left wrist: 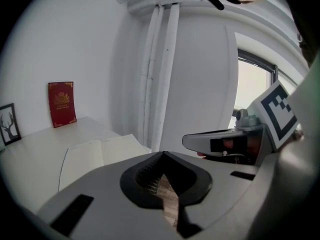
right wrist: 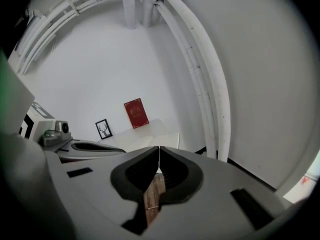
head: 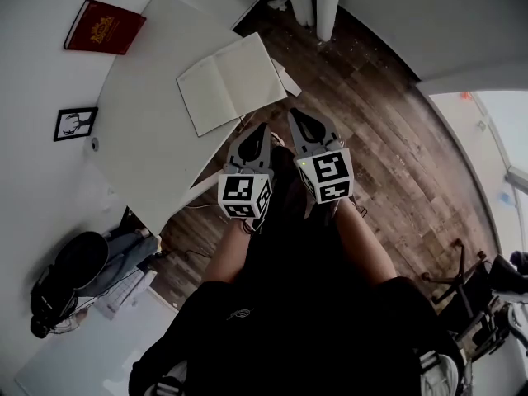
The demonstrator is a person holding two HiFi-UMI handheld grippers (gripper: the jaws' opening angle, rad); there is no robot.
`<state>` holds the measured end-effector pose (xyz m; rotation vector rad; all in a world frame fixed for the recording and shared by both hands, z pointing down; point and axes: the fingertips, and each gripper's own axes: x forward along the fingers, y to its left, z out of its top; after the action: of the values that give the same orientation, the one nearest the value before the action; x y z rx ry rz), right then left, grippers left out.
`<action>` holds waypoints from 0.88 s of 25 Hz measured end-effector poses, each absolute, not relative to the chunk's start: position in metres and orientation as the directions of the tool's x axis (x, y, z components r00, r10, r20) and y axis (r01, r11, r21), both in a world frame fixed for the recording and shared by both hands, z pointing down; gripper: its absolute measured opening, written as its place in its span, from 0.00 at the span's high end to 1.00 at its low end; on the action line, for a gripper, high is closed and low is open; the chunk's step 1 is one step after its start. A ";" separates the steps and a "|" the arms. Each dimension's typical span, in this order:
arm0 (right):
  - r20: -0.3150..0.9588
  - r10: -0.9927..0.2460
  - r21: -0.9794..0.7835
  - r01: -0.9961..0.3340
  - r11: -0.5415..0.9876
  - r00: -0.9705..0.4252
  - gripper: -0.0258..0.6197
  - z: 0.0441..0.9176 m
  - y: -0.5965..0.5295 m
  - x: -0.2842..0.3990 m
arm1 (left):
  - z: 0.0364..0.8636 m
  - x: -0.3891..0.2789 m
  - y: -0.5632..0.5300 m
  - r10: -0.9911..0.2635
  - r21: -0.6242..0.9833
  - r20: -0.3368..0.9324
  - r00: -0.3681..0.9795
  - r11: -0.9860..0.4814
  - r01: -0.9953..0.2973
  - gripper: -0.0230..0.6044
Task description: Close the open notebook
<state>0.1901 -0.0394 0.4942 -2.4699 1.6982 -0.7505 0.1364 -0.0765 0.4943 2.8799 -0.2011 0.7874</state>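
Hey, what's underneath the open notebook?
The white table: the open notebook lies flat on it, near a corner. Its pages cover whatever might lie directly beneath, so nothing else can be confirmed.

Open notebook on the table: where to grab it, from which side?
Pinch the notebook by the outer long edge of its right half in the head view, coming from the floor side of the table. It lies flat, and that edge seems to reach the rim, so jaws may slip under. The right gripper, now shut, is nearer.

notebook [left wrist: 95,159] edge: behind left hand-held gripper [left wrist: 162,155] | red book [left wrist: 62,104] emblem: probably illegible
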 end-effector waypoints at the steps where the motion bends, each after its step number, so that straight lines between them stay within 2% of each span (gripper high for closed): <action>1: 0.370 -0.886 -0.313 -0.861 -0.401 0.279 0.92 0.500 -0.041 0.190 | 0.501 0.137 -0.078 -0.086 0.113 0.522 0.849 -0.979 -0.168 0.96; 19: 0.469 -0.830 -0.404 -0.761 -0.507 0.303 0.92 0.568 -0.068 0.205 | 0.544 0.148 -0.105 -0.029 0.166 0.560 0.828 -0.975 -0.146 0.96; 22: 0.469 -0.832 -0.447 -0.733 -0.512 0.296 0.82 0.575 -0.071 0.204 | 0.545 0.145 -0.108 -0.029 0.161 0.565 0.825 -0.976 -0.145 0.96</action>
<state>0.2037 -0.0712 0.5754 -2.4066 1.4661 -1.0121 0.1447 -0.1084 0.5445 2.8102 -0.1354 0.8648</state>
